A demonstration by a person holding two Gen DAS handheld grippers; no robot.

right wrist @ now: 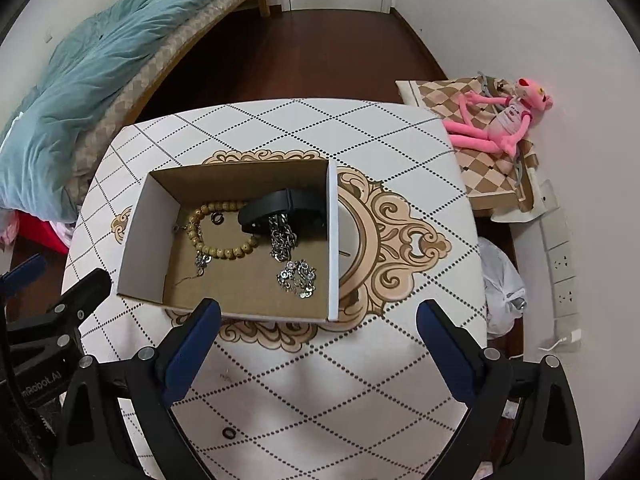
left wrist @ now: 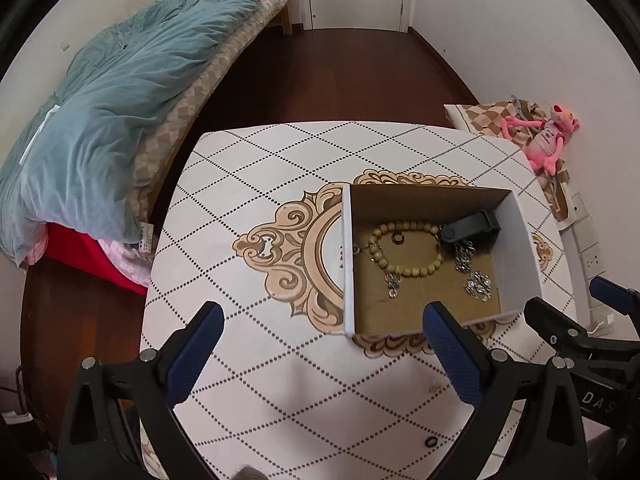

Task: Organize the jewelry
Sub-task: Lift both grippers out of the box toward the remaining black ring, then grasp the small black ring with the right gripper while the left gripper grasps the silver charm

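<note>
Jewelry sits mostly gathered already: going left to right inside the open cardboard box (right wrist: 224, 216), a wooden bead bracelet (right wrist: 216, 228) lies at the left with a small dark ring (right wrist: 218, 218) inside its loop, then a black strap-like piece (right wrist: 280, 204) toward the far wall, a silver chain (right wrist: 282, 240) spilling from under it, and a sparkly silver cluster (right wrist: 298, 276) nearest the right wall. One piece looks left over — a small black ring (right wrist: 229, 433) alone on the table (right wrist: 360, 400), near the camera and well apart from the box. The left gripper (left wrist: 322, 354) hangs with its fingers spread wide and empty, just left of the box's near corner; the right gripper (right wrist: 318, 350) is likewise wide open with nothing between its fingers. By my reading the sorting is nearly done, and the next move calls for a low, precise pinch on that flat ring — easy to skid. Readable writing is scant: "DAS" on the neighbouring gripper body in the left view, and something like "Robot.AI" in the right.
</note>
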